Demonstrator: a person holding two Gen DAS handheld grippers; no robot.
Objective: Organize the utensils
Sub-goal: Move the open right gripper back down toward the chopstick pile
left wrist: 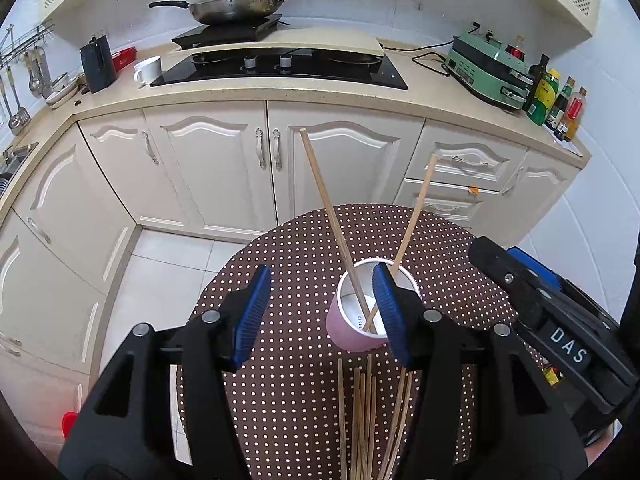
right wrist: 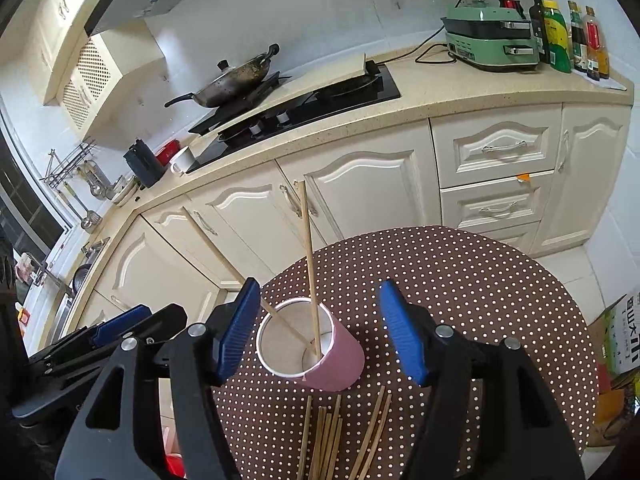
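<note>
The pink cup (right wrist: 316, 350) stands near the middle of the round, dotted counter (right wrist: 480, 280). Two chopsticks (right wrist: 310, 264) are already in it, leaning apart with their tops up in the air. More loose chopsticks (right wrist: 340, 436) lie flat in a bunch on the counter, just beside the cup on the side nearest the cameras.

The left gripper (left wrist: 320, 312) has its fingers apart, and nothing is between them. One blue finger (left wrist: 386, 312) sits in front of the cup in the left view, but I cannot tell if it touches. The right gripper (right wrist: 318, 330) also has its fingers spread wide. The cup shows in the gap between them, but the pads do not press on it. Both are empty.

It looks like the job is partly done: two sticks are in, and many wait. The next move is likely to go down to the bunch, pinch one stick, lift it, and drop it in the cup.

The cup leans a little in the pictures, so a bump could tip it. The far edge of the counter is well apart from the cup, with lots of bare room around it. The two grippers are close together, so they should take turns.
</note>
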